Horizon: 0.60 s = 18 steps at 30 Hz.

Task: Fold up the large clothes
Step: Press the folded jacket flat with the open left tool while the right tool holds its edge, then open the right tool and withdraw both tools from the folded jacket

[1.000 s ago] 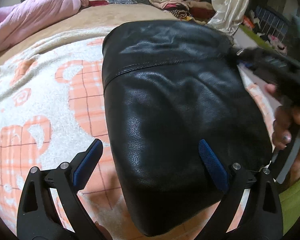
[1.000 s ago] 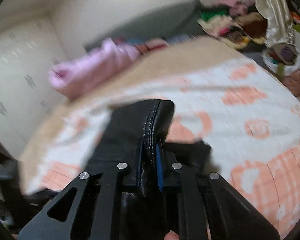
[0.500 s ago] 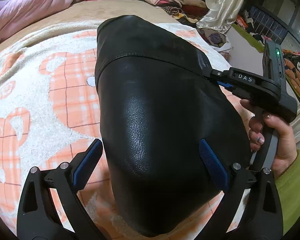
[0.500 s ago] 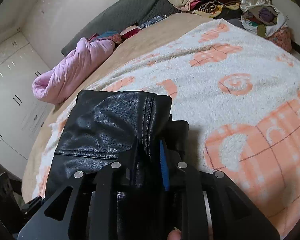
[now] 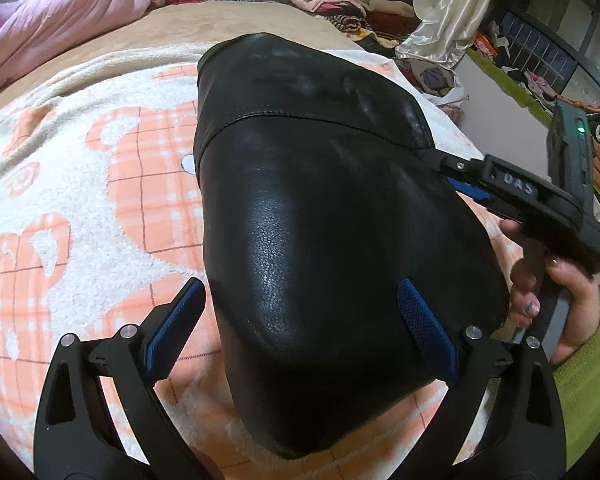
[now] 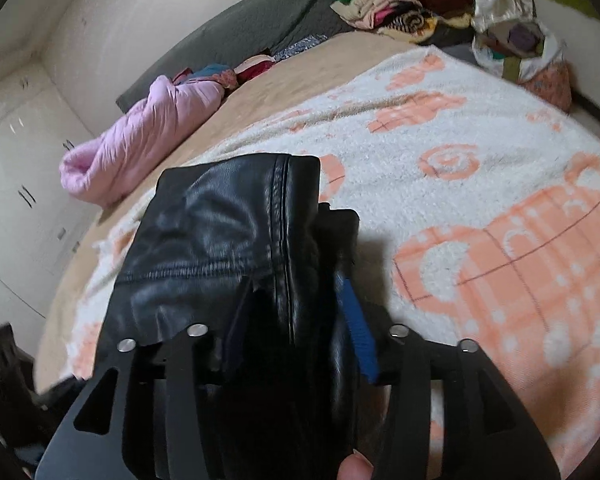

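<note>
Garment: folded black leather jacket [image 5: 332,240] lying on white-and-orange fleece blanket [image 5: 80,184] | right gripper [image 6: 296,312] clamps jacket's side edge, likely positioning bundle | left gripper [image 5: 300,332] spread wide, empty, straddling near end.

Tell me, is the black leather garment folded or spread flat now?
Folded. The black leather garment is a compact bundle on the blanket, with a rounded near edge; the right gripper pinches its stacked layers.

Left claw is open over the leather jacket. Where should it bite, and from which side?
Probably the jacket's left edge near the seam, coming in from the blanket side. The top is smooth and domed, nothing to pinch; the right claw already holds the opposite edge.
</note>
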{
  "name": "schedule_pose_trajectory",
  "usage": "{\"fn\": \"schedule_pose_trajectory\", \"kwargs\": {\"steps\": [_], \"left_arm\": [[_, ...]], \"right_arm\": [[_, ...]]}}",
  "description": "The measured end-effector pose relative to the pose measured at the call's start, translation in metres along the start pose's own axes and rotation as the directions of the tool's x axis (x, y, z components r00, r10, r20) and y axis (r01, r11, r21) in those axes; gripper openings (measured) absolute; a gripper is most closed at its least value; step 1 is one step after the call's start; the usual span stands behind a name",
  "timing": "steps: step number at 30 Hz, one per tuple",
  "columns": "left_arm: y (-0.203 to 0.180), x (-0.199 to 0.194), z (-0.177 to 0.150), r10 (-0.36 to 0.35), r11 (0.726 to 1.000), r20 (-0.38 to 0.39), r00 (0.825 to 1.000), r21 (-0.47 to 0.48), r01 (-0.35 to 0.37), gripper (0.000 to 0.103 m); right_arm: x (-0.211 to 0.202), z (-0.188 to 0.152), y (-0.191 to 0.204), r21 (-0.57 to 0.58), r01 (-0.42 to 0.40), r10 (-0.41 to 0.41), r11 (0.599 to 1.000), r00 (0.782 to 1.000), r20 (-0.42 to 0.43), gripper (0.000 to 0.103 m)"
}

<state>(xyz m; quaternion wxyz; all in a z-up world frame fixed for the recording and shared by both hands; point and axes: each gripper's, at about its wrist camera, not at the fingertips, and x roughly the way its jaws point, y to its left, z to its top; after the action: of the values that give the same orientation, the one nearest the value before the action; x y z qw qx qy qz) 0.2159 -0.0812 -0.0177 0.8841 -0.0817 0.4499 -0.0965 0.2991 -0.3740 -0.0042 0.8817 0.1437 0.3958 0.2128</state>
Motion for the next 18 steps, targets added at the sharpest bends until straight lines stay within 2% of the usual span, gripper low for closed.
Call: {"fn": "schedule_pose_trajectory", "kwargs": {"steps": [3,7,13,16,18], "left_arm": [[0.001,-0.004,-0.003,0.002,1.0,0.005,1.0,0.002,-0.002,0.09],[0.002,-0.007,-0.006,-0.004,1.0,0.004,1.0,0.001,0.004,0.09],[0.002,-0.016,-0.011,-0.004,1.0,0.011,1.0,0.004,0.004,0.09],[0.003,-0.019,-0.013,-0.005,1.0,0.014,1.0,0.008,0.005,0.09],[0.005,-0.021,-0.015,-0.009,1.0,0.014,1.0,0.005,0.009,0.093]], "right_arm": [[-0.013,-0.008,0.009,-0.037,0.036,-0.035,0.999,0.999,0.012,0.058],[-0.038,-0.027,0.021,-0.1,0.073,-0.068,0.992,0.996,0.056,0.06],[-0.064,-0.059,0.021,-0.095,0.066,-0.06,0.993,0.996,0.066,0.06],[-0.072,-0.075,0.022,-0.098,0.073,-0.068,0.992,0.996,0.06,0.067],[-0.074,-0.082,0.024,-0.102,0.081,-0.075,0.991,0.996,0.053,0.068]]}}
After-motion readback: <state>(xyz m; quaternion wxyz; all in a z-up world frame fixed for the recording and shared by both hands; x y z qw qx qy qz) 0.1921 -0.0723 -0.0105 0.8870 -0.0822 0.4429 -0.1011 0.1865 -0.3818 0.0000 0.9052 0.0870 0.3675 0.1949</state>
